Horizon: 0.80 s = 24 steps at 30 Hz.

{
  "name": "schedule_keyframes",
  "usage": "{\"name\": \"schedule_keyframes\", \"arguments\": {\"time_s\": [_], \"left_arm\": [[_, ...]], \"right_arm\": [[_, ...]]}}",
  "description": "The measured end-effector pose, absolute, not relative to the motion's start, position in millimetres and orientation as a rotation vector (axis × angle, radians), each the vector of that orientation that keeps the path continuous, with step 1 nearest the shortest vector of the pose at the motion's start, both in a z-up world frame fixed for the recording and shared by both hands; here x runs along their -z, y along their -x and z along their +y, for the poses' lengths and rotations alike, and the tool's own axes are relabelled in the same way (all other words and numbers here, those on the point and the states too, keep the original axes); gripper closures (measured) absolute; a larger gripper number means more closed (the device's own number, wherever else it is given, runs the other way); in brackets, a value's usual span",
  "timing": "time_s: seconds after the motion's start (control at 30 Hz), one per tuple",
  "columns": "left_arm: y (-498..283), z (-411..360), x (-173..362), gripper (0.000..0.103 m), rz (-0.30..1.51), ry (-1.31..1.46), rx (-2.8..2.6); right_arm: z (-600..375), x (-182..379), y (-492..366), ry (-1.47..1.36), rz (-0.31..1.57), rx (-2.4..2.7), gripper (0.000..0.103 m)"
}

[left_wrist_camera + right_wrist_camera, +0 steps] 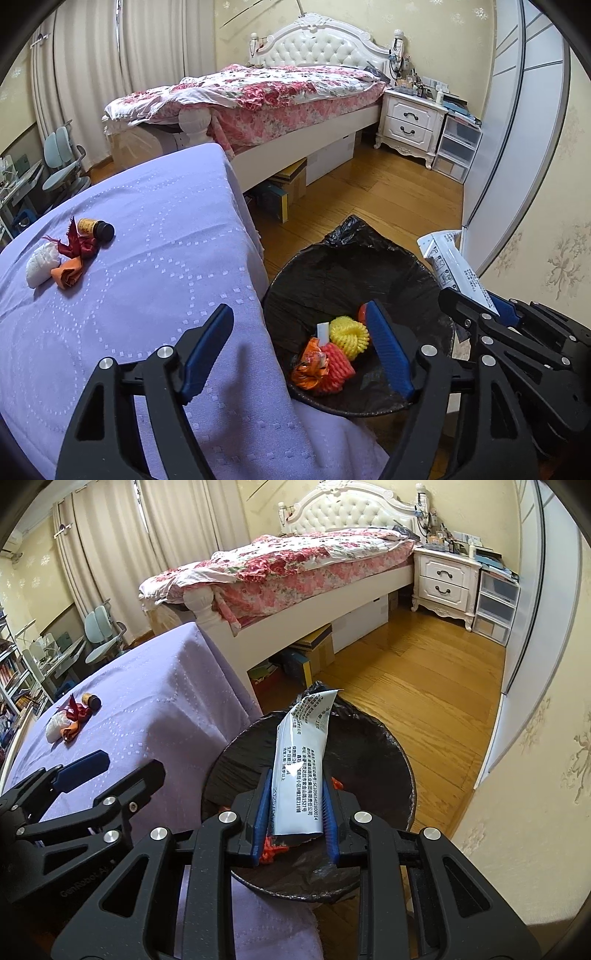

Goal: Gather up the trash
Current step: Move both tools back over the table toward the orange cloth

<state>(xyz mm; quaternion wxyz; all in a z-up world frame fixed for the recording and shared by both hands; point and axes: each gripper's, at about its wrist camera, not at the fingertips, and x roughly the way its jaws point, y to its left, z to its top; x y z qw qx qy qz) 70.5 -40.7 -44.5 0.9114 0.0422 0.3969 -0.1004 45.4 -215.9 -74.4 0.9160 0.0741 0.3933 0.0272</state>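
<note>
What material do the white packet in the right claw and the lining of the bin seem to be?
White packet: probably glossy plastic film, since it shines, curls at the top and carries print. Bin lining: thin black plastic bag, wrinkled and faintly shiny, bunched over the rim.

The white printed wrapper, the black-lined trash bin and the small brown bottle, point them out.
white printed wrapper [301, 775], right wrist view, printed middle
black-lined trash bin [332, 273], left wrist view, inner liner wall
small brown bottle [94, 229], left wrist view, its side
</note>
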Motion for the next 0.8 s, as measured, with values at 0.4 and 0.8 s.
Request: {"name": "schedule_keyframes", "arguments": {"time_s": [0.4, 0.8], "left_arm": [[-66.3, -28.0, 39.9, 0.027, 0.813, -0.051, 0.172], [-57.7, 23.9, 32.7, 0.027, 0.797, -0.016, 0.078]], "right_arm": [[-222.2, 75.1, -41.9, -0.166, 0.801, -0.023, 0.058], [-188.2, 63.5, -44.8, -0.116, 0.794, -0.088, 0.051]]}}
